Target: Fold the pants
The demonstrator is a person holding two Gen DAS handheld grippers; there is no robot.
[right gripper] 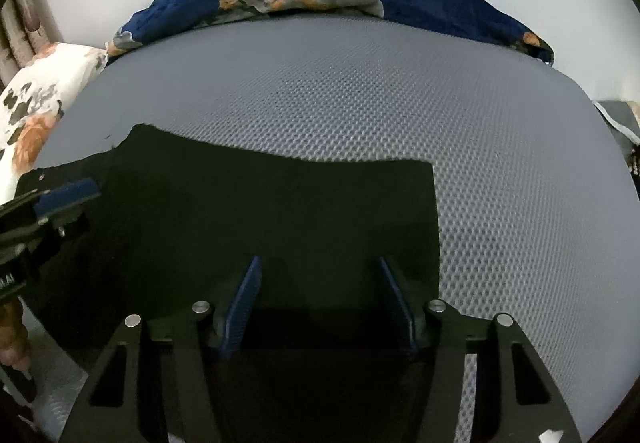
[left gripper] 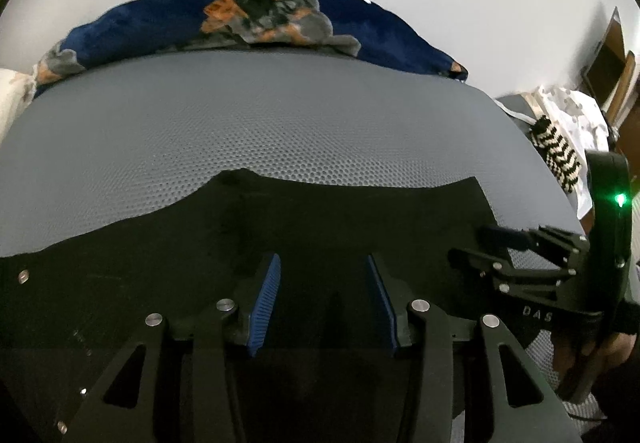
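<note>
Black pants [left gripper: 280, 227] fill the lower frame beneath both left gripper [left gripper: 323, 263] and right gripper [right gripper: 320, 263], each spread apart, gripping nothing.

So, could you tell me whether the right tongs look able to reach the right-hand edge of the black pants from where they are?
Probably yes. The right tongs hang open over the black pants, and that edge lies flat on the grey mattress just beside them, with nothing in between.

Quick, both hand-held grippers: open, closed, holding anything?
Left hand-held gripper: open, nothing pinched, above the black pants.
Right hand-held gripper: open, empty, over the same pants.
</note>
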